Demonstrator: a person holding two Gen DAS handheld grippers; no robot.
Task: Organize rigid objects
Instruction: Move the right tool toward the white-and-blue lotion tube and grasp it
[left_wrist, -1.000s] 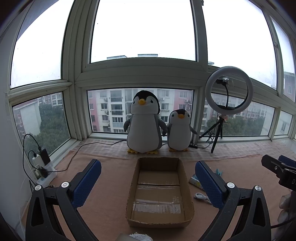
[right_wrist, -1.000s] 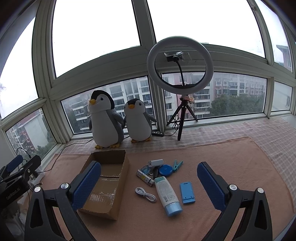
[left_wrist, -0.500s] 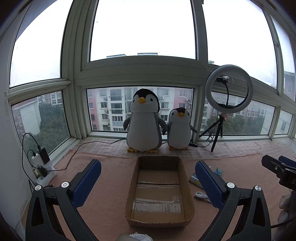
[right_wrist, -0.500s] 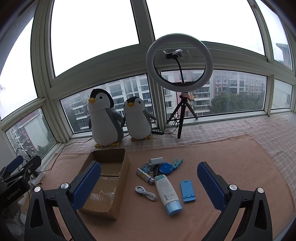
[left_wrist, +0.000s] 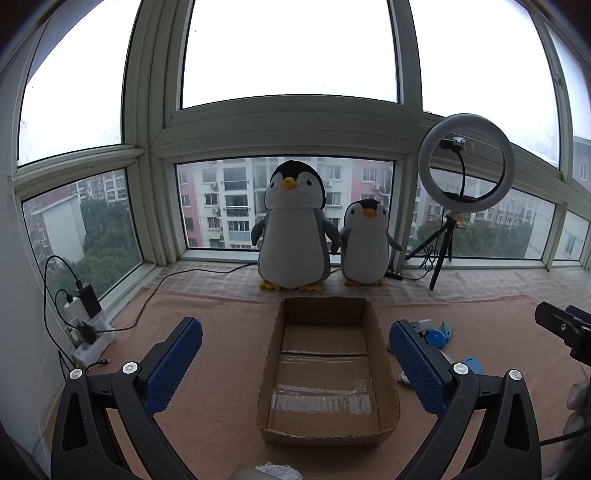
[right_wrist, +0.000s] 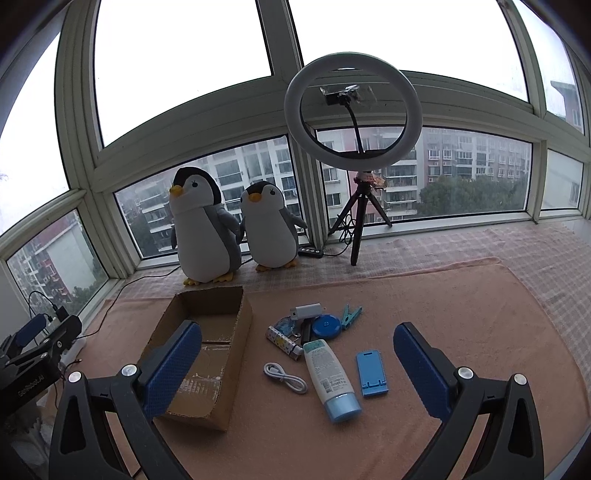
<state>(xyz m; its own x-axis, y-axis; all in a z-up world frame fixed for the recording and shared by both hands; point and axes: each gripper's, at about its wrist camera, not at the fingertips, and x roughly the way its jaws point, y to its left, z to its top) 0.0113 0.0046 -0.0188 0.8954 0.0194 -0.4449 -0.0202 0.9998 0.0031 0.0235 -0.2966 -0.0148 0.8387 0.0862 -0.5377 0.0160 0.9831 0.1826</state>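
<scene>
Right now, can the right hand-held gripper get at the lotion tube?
Probably yes: the right hand-held gripper is open, and the lotion tube lies uncovered on the mat, with the phone stand apart from it.

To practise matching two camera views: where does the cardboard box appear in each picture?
Left wrist view: cardboard box lies at lower centre, open and empty.
Right wrist view: cardboard box lies lower left, partly hidden.
Shared landmark: the large penguin toy stands just behind it.
</scene>
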